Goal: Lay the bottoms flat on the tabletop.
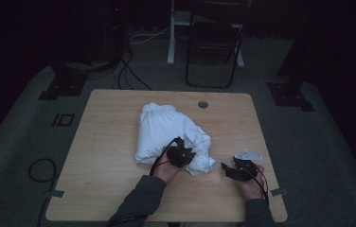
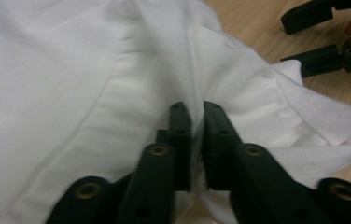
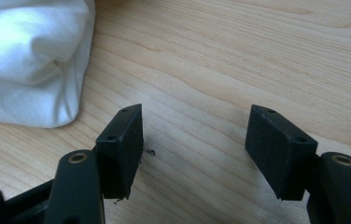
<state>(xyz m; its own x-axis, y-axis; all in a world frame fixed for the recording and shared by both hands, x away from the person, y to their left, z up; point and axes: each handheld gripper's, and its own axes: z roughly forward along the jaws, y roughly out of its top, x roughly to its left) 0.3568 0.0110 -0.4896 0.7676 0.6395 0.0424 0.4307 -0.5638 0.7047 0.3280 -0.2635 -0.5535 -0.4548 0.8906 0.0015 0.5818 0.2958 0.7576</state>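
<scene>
A crumpled white cloth (image 1: 166,132) lies in a heap near the middle of the wooden table (image 1: 110,189). My left gripper (image 1: 183,152) rests on the cloth's near right part, and in the left gripper view it (image 2: 197,114) is shut on a pinched fold of the white cloth (image 2: 71,93). My right gripper (image 1: 228,169) hovers over bare wood to the right of the cloth, its jaws pointing left toward it. In the right gripper view it (image 3: 194,128) stands open with nothing between the jaws, and the cloth's edge (image 3: 29,60) lies at the upper left.
A round cable hole (image 1: 203,104) sits near the table's far edge. Behind the table stand a black folding chair (image 1: 214,42) and a white stand leg (image 1: 171,33). Cables trail on the dark floor at the left (image 1: 41,170).
</scene>
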